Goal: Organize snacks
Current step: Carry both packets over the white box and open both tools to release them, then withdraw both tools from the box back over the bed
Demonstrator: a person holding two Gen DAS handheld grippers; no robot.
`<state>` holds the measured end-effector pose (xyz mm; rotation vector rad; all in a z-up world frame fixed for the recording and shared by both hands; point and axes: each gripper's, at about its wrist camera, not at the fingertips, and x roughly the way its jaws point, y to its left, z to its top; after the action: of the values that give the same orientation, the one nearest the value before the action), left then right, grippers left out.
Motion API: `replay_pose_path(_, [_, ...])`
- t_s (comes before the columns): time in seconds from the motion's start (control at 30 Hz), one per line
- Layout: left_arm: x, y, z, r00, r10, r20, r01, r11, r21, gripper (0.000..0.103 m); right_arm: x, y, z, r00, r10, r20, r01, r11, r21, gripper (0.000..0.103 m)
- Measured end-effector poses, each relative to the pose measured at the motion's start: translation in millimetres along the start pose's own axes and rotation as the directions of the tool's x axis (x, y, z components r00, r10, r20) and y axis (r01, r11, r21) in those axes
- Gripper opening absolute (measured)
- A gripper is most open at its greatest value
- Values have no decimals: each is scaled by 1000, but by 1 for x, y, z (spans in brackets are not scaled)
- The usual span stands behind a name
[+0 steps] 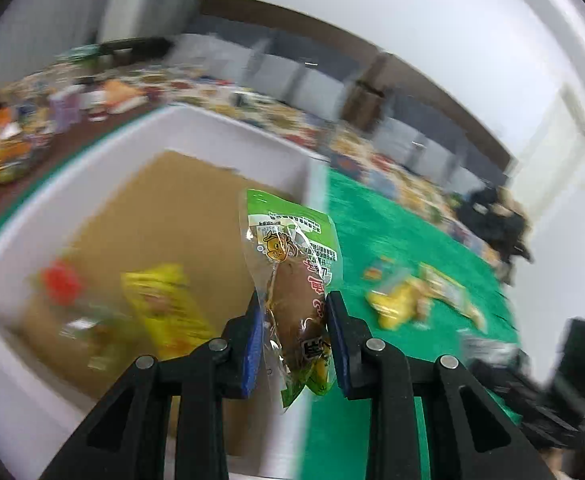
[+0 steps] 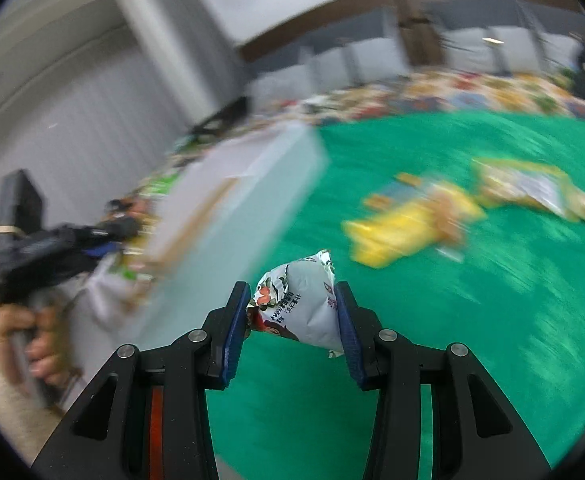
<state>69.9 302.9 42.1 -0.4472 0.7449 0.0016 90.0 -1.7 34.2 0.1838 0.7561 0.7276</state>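
The left gripper (image 1: 294, 308) clamps a green-topped sausage packet (image 1: 292, 276) above the white box (image 1: 228, 132); the right gripper (image 2: 292, 300) pinches a grey snack pouch (image 2: 304, 304) over the green table (image 2: 472, 320).

You work over a green-covered table (image 2: 412, 360). On it stands a white box (image 1: 228, 132) with a brown floor, and well to its right lie a yellow packet (image 2: 408, 224) and another blurred packet (image 2: 532, 188).
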Motion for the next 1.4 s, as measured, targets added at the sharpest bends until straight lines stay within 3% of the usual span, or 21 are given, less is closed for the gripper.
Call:
replay_pose_path(0.13, [3,54,9,989,149,-26,-149,989,-11,29,48,79,30,989,132,-69,-138,985,-100,46])
replay_pose_path(0.23, [8,81,6,970,235,-55,-236,972,4,29,84,117,34,974,176,-143,-196,969,-147,49])
replay_pose_path(0.27, [8,88,3,962,267,-60,-267,964,4,32,99,127,32,966,178,-189,-209,965,-157,52])
replay_pose_path(0.3, [7,93,0,959,276,-63,-277,961,3,46,111,133,30,957,177,-231,-216,964,-156,55])
replay_pose_path(0.33, [6,96,-1,956,288,-64,-289,957,0,57,121,136,28,949,174,-264,-218,965,-148,65])
replay_pose_path(0.37, [2,98,-4,953,299,-51,-299,954,-7,75,127,136,25,947,164,-277,-208,969,-136,66])
replay_pose_path(0.4, [-4,100,-7,952,304,-31,-305,952,-13,83,128,133,24,948,158,-277,-198,972,-125,66])
replay_pose_path(0.53, [-20,82,-14,964,265,22,-265,964,-15,85,108,96,13,966,106,-236,-136,984,-114,69])
replay_pose_path(0.6, [-20,59,-17,975,217,37,-217,976,6,86,90,58,1,978,13,-209,-43,989,-140,71])
replay_pose_path(0.67, [-19,31,-17,985,167,43,-168,985,36,88,77,20,-16,973,-121,-199,84,979,-186,71])
replay_pose_path(0.7, [-16,14,-20,990,134,41,-137,989,58,90,69,-3,-26,959,-199,-201,156,965,-213,71])
replay_pose_path(0.8, [-1,-47,-34,999,41,13,-42,988,145,95,41,-71,-53,892,-402,-209,343,900,-268,71])
replay_pose_path(0.9, [35,-114,-59,997,-29,-75,47,966,254,100,9,-132,-68,832,-524,-184,486,847,-217,71])
replay_pose_path(1.0, [77,-159,-85,989,-12,-150,62,940,335,100,-29,-178,-79,776,-618,-125,613,786,-82,71])
replay_pose_path(1.1, [127,-191,-111,981,46,-189,33,919,393,100,-48,-205,-83,706,-702,-99,705,709,-3,71])
replay_pose_path(1.23, [174,-210,-126,975,86,-205,4,916,400,100,-55,-223,-67,690,-719,-79,722,692,2,71])
replay_pose_path(1.33, [198,-212,-134,972,121,-202,-30,915,403,100,-55,-222,-65,678,-732,-61,732,680,-22,78])
replay_pose_path(1.4, [211,-214,-139,970,137,-199,-44,912,408,100,-48,-227,-64,684,-724,-86,726,688,-18,78])
